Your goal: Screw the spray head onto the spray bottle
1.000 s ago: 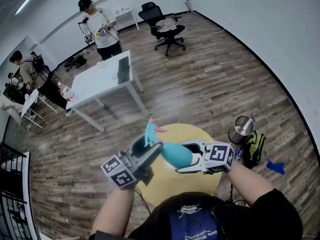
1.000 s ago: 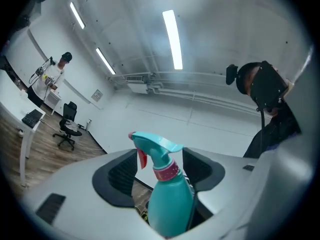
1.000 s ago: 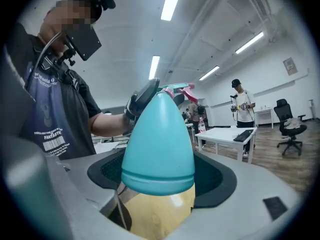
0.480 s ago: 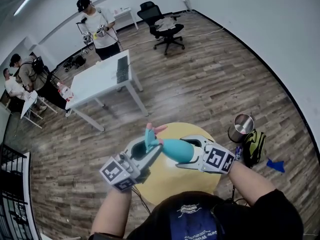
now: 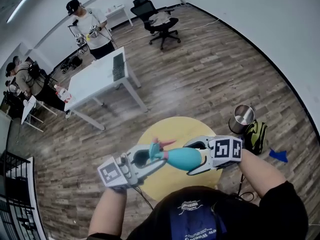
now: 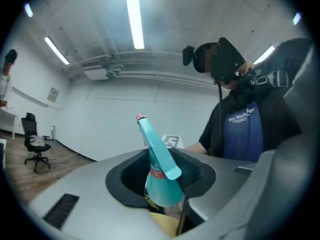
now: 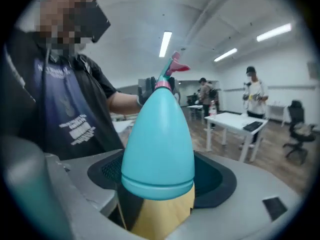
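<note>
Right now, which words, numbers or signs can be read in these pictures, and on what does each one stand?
White print on the person's dark blue shirt: too blurred to read.
Black-and-white square markers on the two grey cubes: patterns only, no letters.
Teal plastic spray bottle and its teal spray head: no print shows.
Nothing else is readable.

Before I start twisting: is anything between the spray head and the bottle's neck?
Nothing visible. The spray head sits right at the neck of the teal bottle. The left claw has just been closing its jaws around the head; the right claw holds the bottle's body.
</note>
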`<state>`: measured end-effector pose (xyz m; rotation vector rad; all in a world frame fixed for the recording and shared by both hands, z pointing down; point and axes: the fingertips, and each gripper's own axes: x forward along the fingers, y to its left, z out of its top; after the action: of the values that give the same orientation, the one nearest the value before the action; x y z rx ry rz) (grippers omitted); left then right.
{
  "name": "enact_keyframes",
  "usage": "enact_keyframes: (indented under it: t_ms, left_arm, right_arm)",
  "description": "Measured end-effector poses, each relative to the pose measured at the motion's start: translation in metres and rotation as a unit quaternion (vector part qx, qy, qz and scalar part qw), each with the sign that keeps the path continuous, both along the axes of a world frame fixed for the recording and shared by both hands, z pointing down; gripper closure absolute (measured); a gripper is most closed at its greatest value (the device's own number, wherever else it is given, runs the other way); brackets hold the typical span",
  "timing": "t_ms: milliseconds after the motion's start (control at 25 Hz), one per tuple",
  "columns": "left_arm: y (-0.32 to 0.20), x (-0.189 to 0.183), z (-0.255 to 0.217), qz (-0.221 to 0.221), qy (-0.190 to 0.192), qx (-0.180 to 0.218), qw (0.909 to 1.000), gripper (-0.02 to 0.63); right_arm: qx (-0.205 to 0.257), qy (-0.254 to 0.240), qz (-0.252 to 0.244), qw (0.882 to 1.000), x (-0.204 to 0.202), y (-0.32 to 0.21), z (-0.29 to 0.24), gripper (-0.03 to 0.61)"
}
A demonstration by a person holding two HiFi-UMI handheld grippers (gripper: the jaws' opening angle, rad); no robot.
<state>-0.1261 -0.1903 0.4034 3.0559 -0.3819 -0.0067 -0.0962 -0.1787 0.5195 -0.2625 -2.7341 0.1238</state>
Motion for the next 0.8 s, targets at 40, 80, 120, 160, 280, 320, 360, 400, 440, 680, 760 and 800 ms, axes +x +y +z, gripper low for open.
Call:
enact_keyframes:
  t_ms: [40,80,120,160,280,320,360,400,440,680,760,800]
  left_arm:
    - [0.009,0.007,0.000,0.030,-0.017,0.015,0.9993,0.453]
    - [0.018,0.013,0.001,0.062,-0.031,0.027,0.9972,0.453]
    - [0.029,0.017,0.002,0.095,-0.041,0.035,0.9941,0.453]
    - [0.040,0.021,0.003,0.126,-0.046,0.037,0.9902,0.453]
    - [0.066,0.031,-0.003,0.199,-0.024,0.017,0.9795,0.453]
    - [0.069,0.033,-0.008,0.213,-0.002,0.004,0.9771,0.454]
    - [0.069,0.035,-0.015,0.219,0.027,-0.011,0.9752,0.454]
    - [0.067,0.035,-0.023,0.220,0.060,-0.025,0.9733,0.454]
    - [0.064,0.034,-0.031,0.217,0.091,-0.038,0.9712,0.456]
    - [0.019,0.016,-0.035,0.120,0.170,-0.115,0.9714,0.460]
    - [0.002,0.009,-0.030,0.073,0.163,-0.127,0.9756,0.446]
    - [-0.004,0.005,-0.028,0.054,0.158,-0.128,0.9775,0.438]
  right_arm:
    - [-0.045,-0.002,-0.037,0.998,0.004,0.011,0.001,0.172]
    - [-0.087,-0.003,-0.077,0.993,0.009,0.022,0.002,0.172]
    - [-0.124,-0.005,-0.118,0.985,0.014,0.035,0.002,0.172]
    - [-0.159,-0.010,-0.161,0.974,0.019,0.047,0.001,0.172]
    - [-0.254,-0.035,-0.273,0.927,0.036,0.081,-0.012,0.172]
    - [-0.280,-0.050,-0.302,0.910,0.040,0.087,-0.019,0.172]
    - [-0.301,-0.068,-0.322,0.895,0.042,0.091,-0.028,0.172]
    - [-0.318,-0.089,-0.335,0.882,0.043,0.091,-0.036,0.172]
    - [-0.332,-0.110,-0.342,0.872,0.043,0.090,-0.043,0.172]
    - [-0.360,-0.185,-0.267,0.875,0.024,0.058,-0.050,0.170]
    - [-0.335,-0.184,-0.212,0.899,0.011,0.046,-0.044,0.170]
    - [-0.317,-0.182,-0.187,0.912,0.005,0.041,-0.041,0.170]
